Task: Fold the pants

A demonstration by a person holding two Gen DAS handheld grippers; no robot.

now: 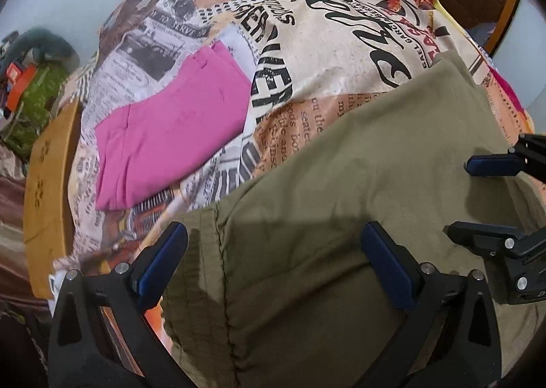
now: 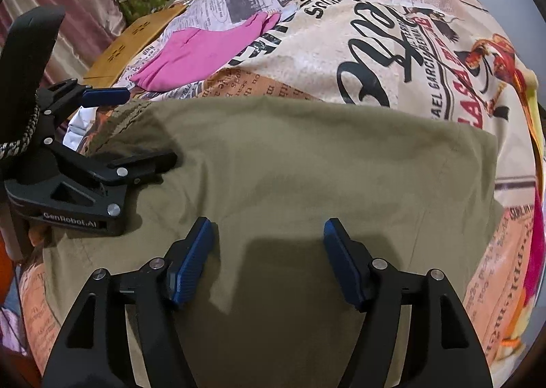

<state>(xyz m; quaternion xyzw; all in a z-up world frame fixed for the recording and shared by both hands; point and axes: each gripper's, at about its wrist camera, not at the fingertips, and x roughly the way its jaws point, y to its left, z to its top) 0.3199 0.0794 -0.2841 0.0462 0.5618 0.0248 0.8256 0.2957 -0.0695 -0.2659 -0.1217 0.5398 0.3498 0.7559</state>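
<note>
Where a newsprint-patterned bedsheet [image 2: 375, 57] covers the bed, olive pants [image 2: 307, 163] lie spread flat; folded pink garment [image 1: 170, 129] beyond. Left tongs [image 1: 273, 258] and right tongs [image 2: 269, 258]: both spread wide above the pants, gripping nothing.

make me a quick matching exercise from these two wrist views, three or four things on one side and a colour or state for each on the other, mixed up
Things:
1. pants
2. folded garment
3. bedsheet
4. right gripper

Colour or state:
A. pink, lying apart from the grippers
B. open, nothing between its pads
C. olive green, spread flat under both grippers
D. printed with newspaper text and pictures

Pairs: 1-C, 2-A, 3-D, 4-B
</note>
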